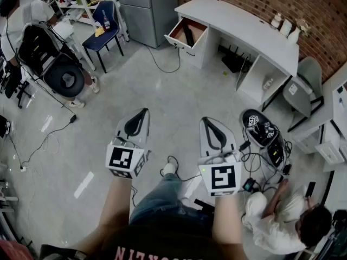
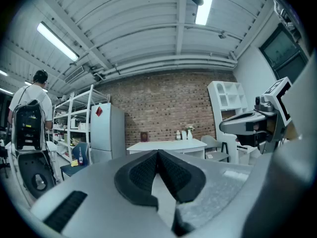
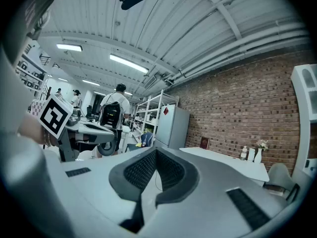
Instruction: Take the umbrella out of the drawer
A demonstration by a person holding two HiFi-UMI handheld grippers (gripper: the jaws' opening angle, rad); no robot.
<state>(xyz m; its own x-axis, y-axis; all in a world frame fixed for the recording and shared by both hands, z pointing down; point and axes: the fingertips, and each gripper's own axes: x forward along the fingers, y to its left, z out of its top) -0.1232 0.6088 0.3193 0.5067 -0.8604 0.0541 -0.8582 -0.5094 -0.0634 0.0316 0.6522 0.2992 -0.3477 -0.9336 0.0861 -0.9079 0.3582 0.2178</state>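
Note:
A white desk (image 1: 238, 26) stands far across the room against the brick wall. Its left drawer (image 1: 187, 32) is pulled open, and a dark umbrella (image 1: 188, 36) lies inside. My left gripper (image 1: 143, 112) and right gripper (image 1: 205, 121) are held side by side over the grey floor, well short of the desk. Both point level toward it. In the left gripper view, my left gripper (image 2: 158, 153) has its black pads meeting at the tip, with nothing between them. The right gripper (image 3: 156, 151) is likewise shut and empty. From both grippers the desk (image 2: 166, 145) (image 3: 223, 163) looks distant.
A blue chair (image 1: 105, 28) and a grey refrigerator (image 1: 146, 7) stand left of the desk. A person with a black backpack rig (image 1: 38, 42) is at far left. Another person (image 1: 282, 221) sits on the floor at lower right among cables and black gear (image 1: 263, 130). A grey chair (image 1: 306, 83) stands at right.

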